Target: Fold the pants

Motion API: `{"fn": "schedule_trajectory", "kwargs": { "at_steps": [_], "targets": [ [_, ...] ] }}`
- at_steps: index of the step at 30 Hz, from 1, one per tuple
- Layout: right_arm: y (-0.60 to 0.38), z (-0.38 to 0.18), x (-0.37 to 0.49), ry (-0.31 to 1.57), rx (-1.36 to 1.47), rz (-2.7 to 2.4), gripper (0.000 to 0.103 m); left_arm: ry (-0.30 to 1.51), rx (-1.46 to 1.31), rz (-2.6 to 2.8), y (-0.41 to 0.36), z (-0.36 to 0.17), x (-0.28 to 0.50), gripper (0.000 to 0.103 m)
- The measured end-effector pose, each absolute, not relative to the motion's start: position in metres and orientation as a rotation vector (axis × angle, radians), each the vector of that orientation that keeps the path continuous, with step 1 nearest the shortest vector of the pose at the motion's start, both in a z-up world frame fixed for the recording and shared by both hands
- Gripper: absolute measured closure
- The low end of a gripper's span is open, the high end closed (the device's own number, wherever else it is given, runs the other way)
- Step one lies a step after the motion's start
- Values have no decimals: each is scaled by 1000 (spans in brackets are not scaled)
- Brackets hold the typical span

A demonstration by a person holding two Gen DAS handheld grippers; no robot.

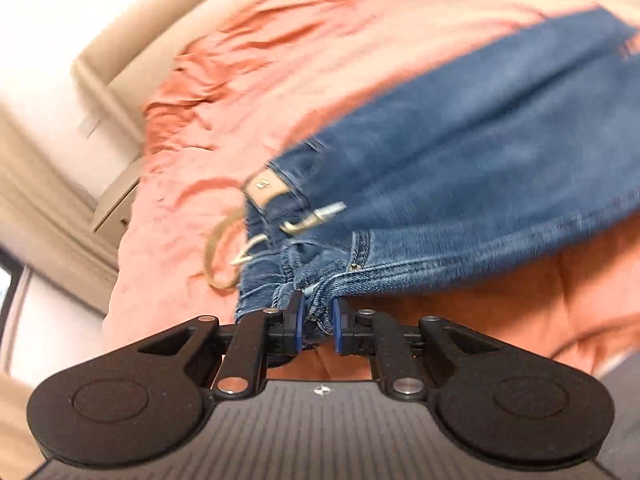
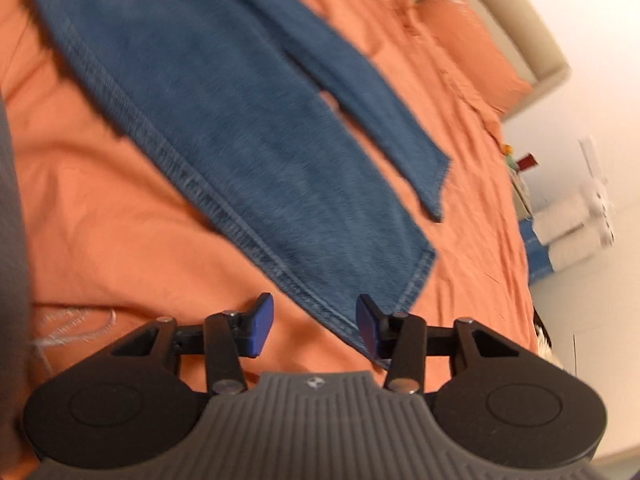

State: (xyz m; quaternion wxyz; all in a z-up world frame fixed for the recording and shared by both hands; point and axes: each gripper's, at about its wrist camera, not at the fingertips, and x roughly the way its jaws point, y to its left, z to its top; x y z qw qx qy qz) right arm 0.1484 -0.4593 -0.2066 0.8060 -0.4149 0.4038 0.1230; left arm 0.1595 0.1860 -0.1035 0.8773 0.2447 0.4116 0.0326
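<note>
Left claw (image 1: 318,322) at lower centre of the left wrist view, pinched narrow on a bunched fold of the jeans (image 1: 460,152) near the waistband, denim gripped between the blue pads (image 1: 299,320). Jeans stretched from there toward the upper right of the frame, across the orange bed sheet (image 1: 280,52); tan label and drawstring loops visible just left of centre. Right claw (image 2: 315,326) at lower centre of the right wrist view, spread wide, holding nothing, one blue pad (image 2: 366,326) at the hem edge of the nearer leg. Both legs of the jeans (image 2: 208,92) lying diagonally from upper left to centre right on the sheet (image 2: 100,200). Blurred pillow (image 2: 472,40) at upper right.
</note>
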Motion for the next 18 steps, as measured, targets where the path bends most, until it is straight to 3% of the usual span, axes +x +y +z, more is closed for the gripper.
{"fn": "schedule_trajectory", "kwargs": {
  "at_steps": [5,7,9,18],
  "targets": [
    [-462,-217,160,860,-836,266,73,834,408,131,186,-86,164,103],
    [-462,-220,162,877,-815,276,94,822,406,151,182,-84,160,103],
    [-461,-218,161,845,-810,253,103,818,422,156,177,-83,159,103],
    [-475,-116,178,587,-570,89,103,756,421,212,175,-56,173,103]
  ]
}}
